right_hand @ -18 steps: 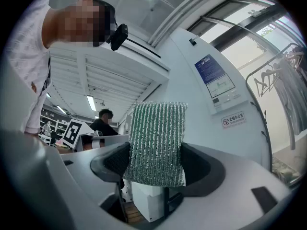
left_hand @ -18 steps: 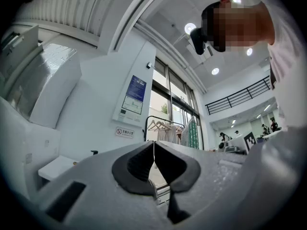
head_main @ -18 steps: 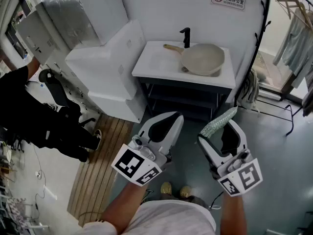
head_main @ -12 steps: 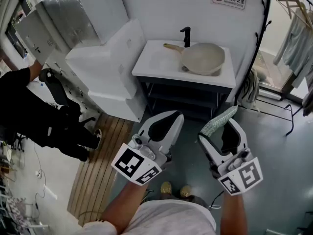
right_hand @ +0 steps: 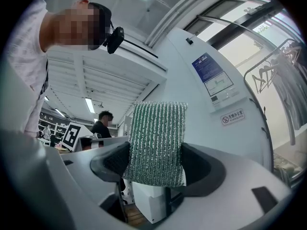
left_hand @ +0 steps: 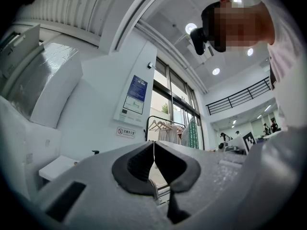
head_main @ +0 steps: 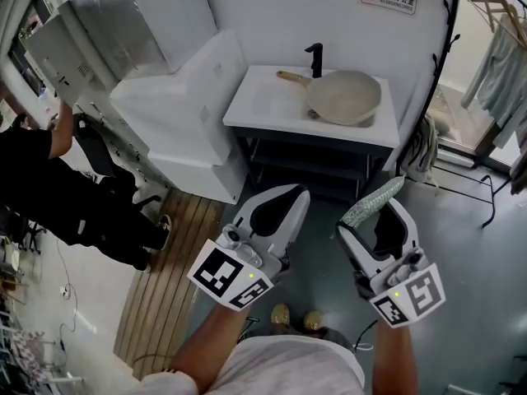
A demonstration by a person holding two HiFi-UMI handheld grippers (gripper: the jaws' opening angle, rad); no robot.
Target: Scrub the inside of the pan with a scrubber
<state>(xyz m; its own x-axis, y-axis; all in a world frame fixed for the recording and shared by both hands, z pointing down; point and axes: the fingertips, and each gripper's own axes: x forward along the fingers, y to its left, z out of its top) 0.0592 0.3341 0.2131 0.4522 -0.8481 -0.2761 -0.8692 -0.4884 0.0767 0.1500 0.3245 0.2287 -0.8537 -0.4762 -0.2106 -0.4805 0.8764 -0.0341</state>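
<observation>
Head view: your right hand-held gripper (head_main: 372, 216) is clamped on the scrubber (head_main: 375, 198); your left hand-held gripper (head_main: 284, 202) is closed and empty. The pan (head_main: 346, 97) lies on the counter (head_main: 259, 109), well ahead. Scrubbing is not begun.

surface: white counter (head_main: 263, 107) | on it: beige pan (head_main: 347, 97), black faucet (head_main: 315, 57)

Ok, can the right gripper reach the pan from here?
Probably not yet: the right gripper, shut on the scrubber, is well short of the pan; open floor lies between.
</observation>
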